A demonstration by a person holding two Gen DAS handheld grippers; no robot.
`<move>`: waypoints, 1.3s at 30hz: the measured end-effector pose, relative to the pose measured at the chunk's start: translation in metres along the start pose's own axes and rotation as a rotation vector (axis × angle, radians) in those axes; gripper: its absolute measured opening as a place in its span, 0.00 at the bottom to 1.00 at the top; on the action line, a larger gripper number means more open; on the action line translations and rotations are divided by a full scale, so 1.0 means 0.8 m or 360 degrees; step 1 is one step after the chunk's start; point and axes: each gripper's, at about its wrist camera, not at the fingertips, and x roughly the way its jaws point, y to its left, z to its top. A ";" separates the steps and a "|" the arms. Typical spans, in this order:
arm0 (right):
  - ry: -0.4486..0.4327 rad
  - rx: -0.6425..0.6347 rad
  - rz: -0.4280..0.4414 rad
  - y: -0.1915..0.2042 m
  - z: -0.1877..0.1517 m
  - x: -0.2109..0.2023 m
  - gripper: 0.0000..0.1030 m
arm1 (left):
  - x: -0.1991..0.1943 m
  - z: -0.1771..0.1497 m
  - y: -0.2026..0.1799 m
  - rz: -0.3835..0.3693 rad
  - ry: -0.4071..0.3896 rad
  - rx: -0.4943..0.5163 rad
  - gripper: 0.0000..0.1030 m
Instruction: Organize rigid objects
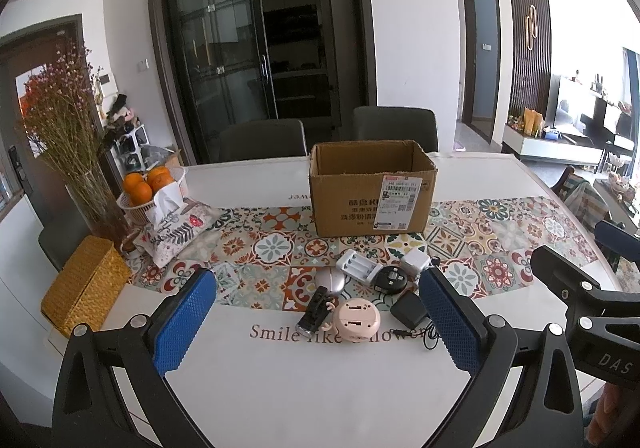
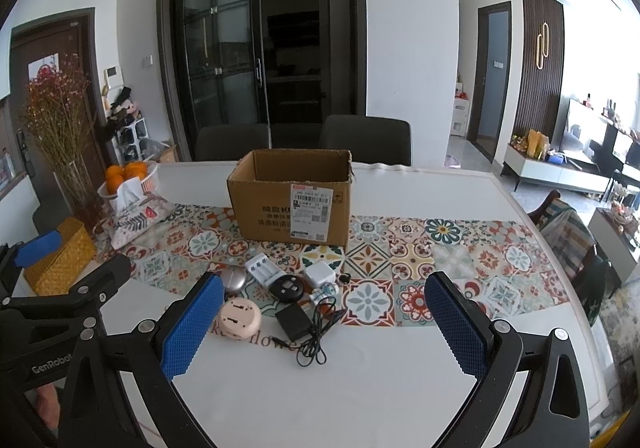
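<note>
An open cardboard box (image 1: 372, 188) (image 2: 292, 196) stands on the patterned runner. In front of it lies a cluster of small objects: a white battery charger (image 1: 358, 265) (image 2: 264, 268), a silver mouse (image 1: 330, 280) (image 2: 233, 280), a round black device (image 1: 391, 276) (image 2: 289, 287), a white plug cube (image 1: 415, 262) (image 2: 319, 273), a pink round device (image 1: 356, 318) (image 2: 239, 318), a black adapter with cable (image 1: 409, 310) (image 2: 294, 322), and a black clip-like item (image 1: 314, 310). My left gripper (image 1: 316, 324) is open, above the table short of the cluster. My right gripper (image 2: 324, 328) is open, likewise empty.
A woven yellow box (image 1: 84, 284) (image 2: 56, 256), a fabric tissue holder (image 1: 176, 226), a basket of oranges (image 1: 148, 184) and a vase of dried flowers (image 1: 68, 128) stand at the left. Two chairs (image 1: 394, 126) are behind the table. The table edge curves at the right.
</note>
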 end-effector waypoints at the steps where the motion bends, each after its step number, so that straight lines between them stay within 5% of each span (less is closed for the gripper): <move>1: 0.0012 0.0001 0.0007 0.000 0.000 0.003 0.98 | 0.005 0.001 -0.001 -0.0003 0.0012 -0.0001 1.00; 15: 0.0258 -0.0059 0.0115 0.007 -0.019 0.076 0.98 | 0.077 -0.024 0.001 0.0002 0.0253 0.0004 1.00; 39: 0.0550 -0.0044 -0.0038 -0.021 -0.088 0.199 0.98 | 0.222 -0.089 -0.046 -0.0221 0.0502 0.0193 0.95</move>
